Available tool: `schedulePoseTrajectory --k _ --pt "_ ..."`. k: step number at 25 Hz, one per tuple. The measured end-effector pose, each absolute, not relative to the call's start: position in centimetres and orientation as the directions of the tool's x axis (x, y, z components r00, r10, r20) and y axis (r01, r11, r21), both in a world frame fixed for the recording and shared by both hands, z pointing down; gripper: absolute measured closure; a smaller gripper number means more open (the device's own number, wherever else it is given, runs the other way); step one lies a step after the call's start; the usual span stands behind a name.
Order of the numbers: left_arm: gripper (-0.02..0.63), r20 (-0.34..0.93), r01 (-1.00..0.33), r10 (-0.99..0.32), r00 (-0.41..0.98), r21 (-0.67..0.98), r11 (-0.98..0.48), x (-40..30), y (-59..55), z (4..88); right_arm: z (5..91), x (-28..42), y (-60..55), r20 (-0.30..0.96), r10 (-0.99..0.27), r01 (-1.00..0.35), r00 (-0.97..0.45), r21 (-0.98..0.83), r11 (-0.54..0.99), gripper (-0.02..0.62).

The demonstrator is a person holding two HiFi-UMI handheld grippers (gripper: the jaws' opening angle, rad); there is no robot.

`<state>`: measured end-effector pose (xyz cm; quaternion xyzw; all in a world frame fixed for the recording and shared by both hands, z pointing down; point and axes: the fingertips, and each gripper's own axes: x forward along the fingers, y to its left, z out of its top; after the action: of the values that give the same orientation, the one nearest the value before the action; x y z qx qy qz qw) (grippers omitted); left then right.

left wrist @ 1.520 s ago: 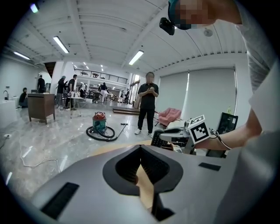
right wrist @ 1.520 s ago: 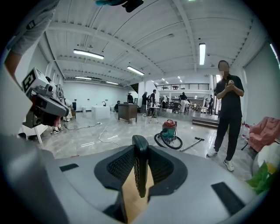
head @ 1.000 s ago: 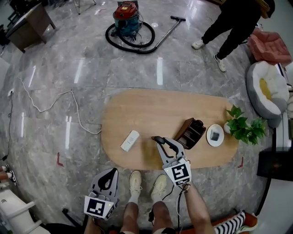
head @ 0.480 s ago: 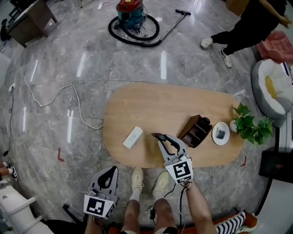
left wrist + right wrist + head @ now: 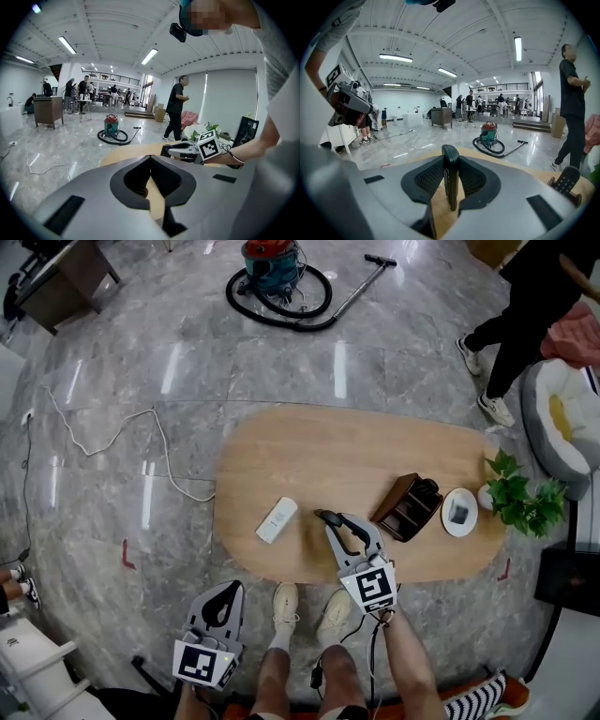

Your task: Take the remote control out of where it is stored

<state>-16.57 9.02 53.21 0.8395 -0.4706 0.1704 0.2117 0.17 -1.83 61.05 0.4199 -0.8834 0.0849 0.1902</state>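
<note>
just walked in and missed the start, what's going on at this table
A person works with two hand-held grippers at an oval wooden table. The right hand-held gripper is clamped on a slim black remote control over the tabletop, left of the brown wooden holder. The left hand-held gripper hangs shut and empty off the table's near edge. A white remote lies on the table.

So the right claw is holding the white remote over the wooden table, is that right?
Not quite: the right claw is holding a black remote over the wooden table, as the right gripper view shows. The white remote lies on the table.
</note>
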Motion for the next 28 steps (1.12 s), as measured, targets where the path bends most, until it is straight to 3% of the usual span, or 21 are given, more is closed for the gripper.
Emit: schedulePoseTrajectory --k 13,28 --pt "0.601 0.487 -0.858 -0.711 0.507 0.204 -0.472 -16.8 9.3 53.5 61.2 -0.7 -0.7 0.413 -0.701 -0.761 -0.581 0.028 0.648 0.492" --pt "0.601 0.481 -0.857 -0.713 0.511 0.219 -0.466 -17.4 10.4 53.5 62.0 -3.3 3.3 0.476 -0.649 -0.662 -0.593 0.17 0.73 0.491"
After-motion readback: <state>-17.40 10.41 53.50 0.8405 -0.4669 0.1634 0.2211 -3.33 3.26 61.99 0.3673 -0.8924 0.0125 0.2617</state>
